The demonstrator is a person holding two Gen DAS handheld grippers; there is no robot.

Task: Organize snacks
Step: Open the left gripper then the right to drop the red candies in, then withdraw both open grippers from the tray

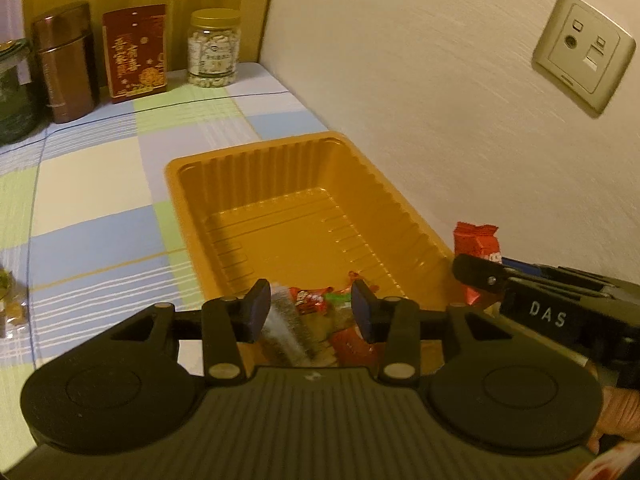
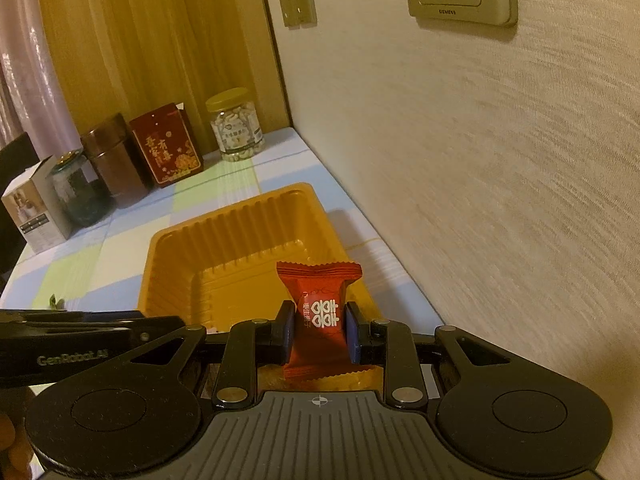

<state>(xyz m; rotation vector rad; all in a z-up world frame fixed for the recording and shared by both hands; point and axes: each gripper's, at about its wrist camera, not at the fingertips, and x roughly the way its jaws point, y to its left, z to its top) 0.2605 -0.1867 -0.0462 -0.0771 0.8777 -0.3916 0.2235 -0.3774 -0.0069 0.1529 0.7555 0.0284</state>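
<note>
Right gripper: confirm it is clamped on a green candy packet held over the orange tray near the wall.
Wrong in one respect: the candy packet is red, not green. The right wrist view shows the right gripper clamped on it over the orange tray near the wall.

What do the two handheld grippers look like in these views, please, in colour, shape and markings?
Both the left gripper and right gripper are matte black, with a ribbed central plate flanked by two round discs. Angular linkage arms with silver rivets carry short fingers faced with dark blue pads. White lettering marks their sides: "DAS" on the right, "GenRobot.AI" on the left.
</note>
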